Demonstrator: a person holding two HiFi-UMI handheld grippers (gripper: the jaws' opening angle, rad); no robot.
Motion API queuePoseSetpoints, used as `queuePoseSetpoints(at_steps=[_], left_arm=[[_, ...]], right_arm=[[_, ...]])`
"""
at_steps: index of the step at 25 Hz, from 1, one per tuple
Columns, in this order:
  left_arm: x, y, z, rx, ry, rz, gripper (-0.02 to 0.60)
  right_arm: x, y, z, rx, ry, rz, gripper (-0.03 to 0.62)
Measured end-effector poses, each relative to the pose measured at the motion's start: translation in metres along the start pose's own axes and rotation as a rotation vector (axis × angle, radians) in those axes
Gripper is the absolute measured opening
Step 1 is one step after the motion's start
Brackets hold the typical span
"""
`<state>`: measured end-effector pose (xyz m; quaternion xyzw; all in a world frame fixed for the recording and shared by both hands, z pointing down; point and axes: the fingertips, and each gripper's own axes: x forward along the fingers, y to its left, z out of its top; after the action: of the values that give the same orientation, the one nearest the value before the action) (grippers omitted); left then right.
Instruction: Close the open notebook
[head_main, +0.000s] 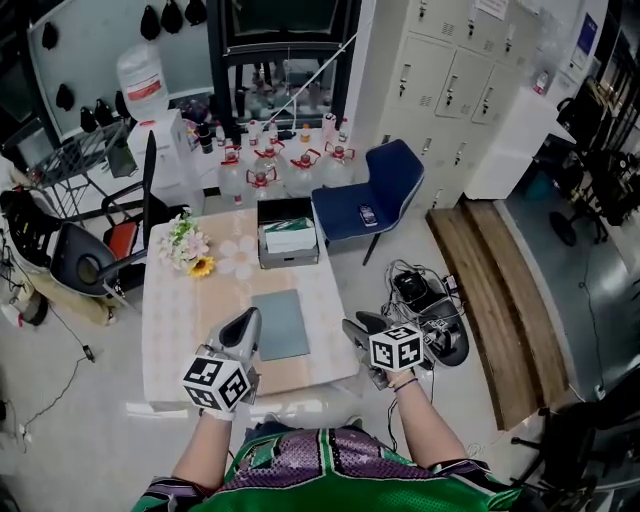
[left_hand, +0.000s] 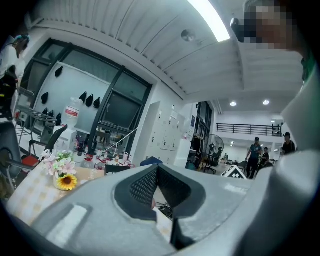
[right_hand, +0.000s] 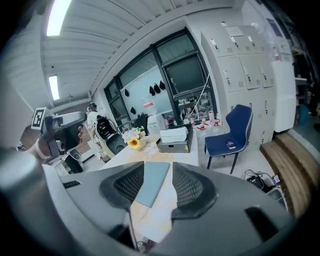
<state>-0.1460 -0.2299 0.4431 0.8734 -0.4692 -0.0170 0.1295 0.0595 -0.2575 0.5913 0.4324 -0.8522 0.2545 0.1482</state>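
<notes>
The notebook (head_main: 280, 324) lies flat on the table (head_main: 190, 310) with its grey-green cover up and no pages showing. It sits near the table's front edge. My left gripper (head_main: 250, 318) hovers just left of it, above the table, with its tips touching and nothing held. In the left gripper view the left gripper (left_hand: 157, 169) points up and away, over the table towards the room. My right gripper (head_main: 352, 327) hangs off the table's right front corner, open and empty. In the right gripper view the notebook (right_hand: 150, 187) shows through the gap of the right gripper (right_hand: 158, 167).
A vase of flowers (head_main: 190, 250) stands at the table's back left and a dark box with tissues (head_main: 287, 238) at the back. A blue chair (head_main: 375, 190) is behind the table on the right. Cables and gear (head_main: 425, 300) lie on the floor to the right.
</notes>
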Motion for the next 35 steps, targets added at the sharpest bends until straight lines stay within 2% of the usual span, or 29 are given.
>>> queuePoseSetpoints(at_steps=[11, 23, 28, 35], left_arm=[[-0.001, -0.027, 0.025, 0.039, -0.024, 0.056, 0.015], [-0.02, -0.025, 0.062, 0.071, -0.094, 0.093, 0.017], [-0.032, -0.023, 0.079, 0.097, -0.128, 0.102, 0.015], [-0.044, -0.004, 0.088, 0.097, -0.145, 0.153, 0.015]], right_arm=[[-0.052, -0.01, 0.056, -0.047, -0.128, 0.01, 0.172], [-0.084, 0.04, 0.12, -0.169, -0.283, 0.045, 0.172], [-0.103, 0.058, 0.152, -0.211, -0.385, 0.028, 0.17], [-0.123, 0.076, 0.182, -0.251, -0.463, 0.013, 0.169]])
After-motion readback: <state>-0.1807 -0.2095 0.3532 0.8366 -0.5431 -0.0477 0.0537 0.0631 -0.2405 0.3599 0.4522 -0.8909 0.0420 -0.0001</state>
